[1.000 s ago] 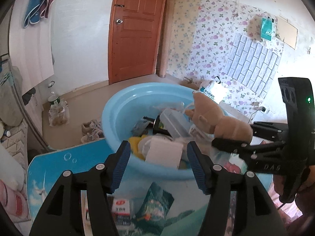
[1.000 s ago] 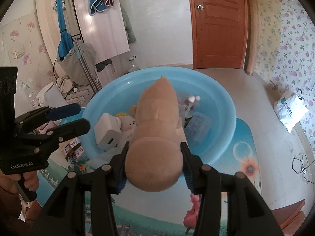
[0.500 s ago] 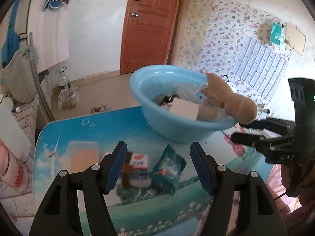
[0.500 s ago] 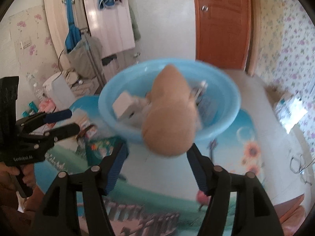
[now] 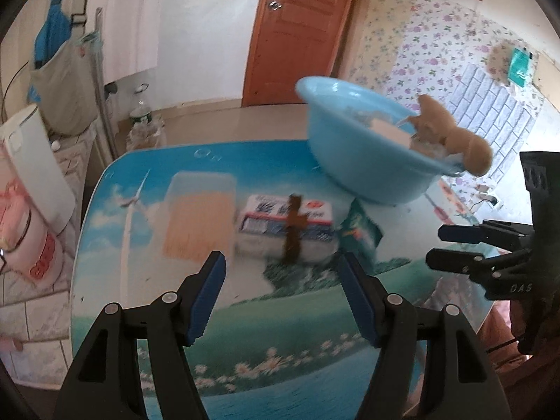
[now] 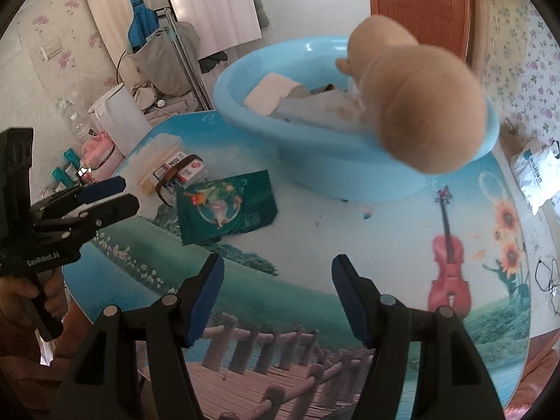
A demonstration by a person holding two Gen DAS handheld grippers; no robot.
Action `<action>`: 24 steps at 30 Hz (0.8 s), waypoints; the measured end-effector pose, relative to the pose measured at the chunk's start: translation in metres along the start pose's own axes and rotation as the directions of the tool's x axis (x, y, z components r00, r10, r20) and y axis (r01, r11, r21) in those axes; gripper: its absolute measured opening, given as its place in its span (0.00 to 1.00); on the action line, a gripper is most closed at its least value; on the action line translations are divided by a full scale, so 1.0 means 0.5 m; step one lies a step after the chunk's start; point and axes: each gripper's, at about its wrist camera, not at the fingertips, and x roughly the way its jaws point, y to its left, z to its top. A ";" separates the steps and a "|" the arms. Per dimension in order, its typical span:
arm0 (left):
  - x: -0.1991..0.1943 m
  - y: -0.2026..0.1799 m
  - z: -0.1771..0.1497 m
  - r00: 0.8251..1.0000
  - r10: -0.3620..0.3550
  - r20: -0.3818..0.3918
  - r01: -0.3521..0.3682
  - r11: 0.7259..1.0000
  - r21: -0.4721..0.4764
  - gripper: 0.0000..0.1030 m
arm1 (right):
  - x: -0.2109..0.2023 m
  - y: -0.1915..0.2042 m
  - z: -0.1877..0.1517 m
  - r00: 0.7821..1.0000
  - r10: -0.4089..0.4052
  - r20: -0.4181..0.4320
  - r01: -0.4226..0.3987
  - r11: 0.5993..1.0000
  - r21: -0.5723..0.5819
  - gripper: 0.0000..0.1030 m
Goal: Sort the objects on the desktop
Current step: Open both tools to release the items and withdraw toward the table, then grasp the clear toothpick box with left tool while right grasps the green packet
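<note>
A tan plush toy (image 6: 416, 105) lies over the near rim of the blue basin (image 6: 315, 147), which holds several objects; it also shows in the left wrist view (image 5: 455, 136). My right gripper (image 6: 276, 297) is open and empty, back from the basin above the table. My left gripper (image 5: 281, 290) is open and empty above the table, facing a white tissue pack (image 5: 287, 224) with a brown band (image 5: 294, 231). A green snack packet (image 6: 224, 206) and a clear box with orange contents (image 5: 199, 217) lie on the table.
The round table (image 6: 385, 252) has a printed landscape top. A white container (image 5: 31, 171) and pink tub (image 5: 21, 231) stand to the left of it. A rack with bags (image 6: 164, 52) and a brown door (image 5: 297, 31) are behind.
My right gripper has opened, let go of the plush toy on the basin's rim and pulled back. My left gripper has drawn back from the basin toward the table's left side.
</note>
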 end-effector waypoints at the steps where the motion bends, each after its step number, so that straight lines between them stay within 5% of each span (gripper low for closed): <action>1: 0.001 0.007 -0.003 1.000 0.005 -0.003 -0.005 1.000 -0.004 0.65 | 0.004 0.002 0.000 1.000 0.006 -0.004 -0.006 1.000 0.004 0.63; 7: 0.007 0.056 -0.008 0.999 0.038 -0.024 -0.039 0.999 -0.034 0.70 | 0.025 0.024 0.007 1.000 0.001 -0.013 -0.001 1.000 -0.014 0.64; 12: 0.019 0.080 -0.002 0.997 0.066 -0.046 -0.067 0.997 -0.030 0.74 | 0.043 0.053 0.017 1.000 -0.012 -0.003 0.012 0.999 -0.032 0.83; 24: 0.081 0.110 0.035 0.988 0.121 -0.095 -0.121 0.993 0.007 0.77 | 0.095 0.095 0.046 0.998 -0.057 -0.022 0.055 0.996 -0.077 0.84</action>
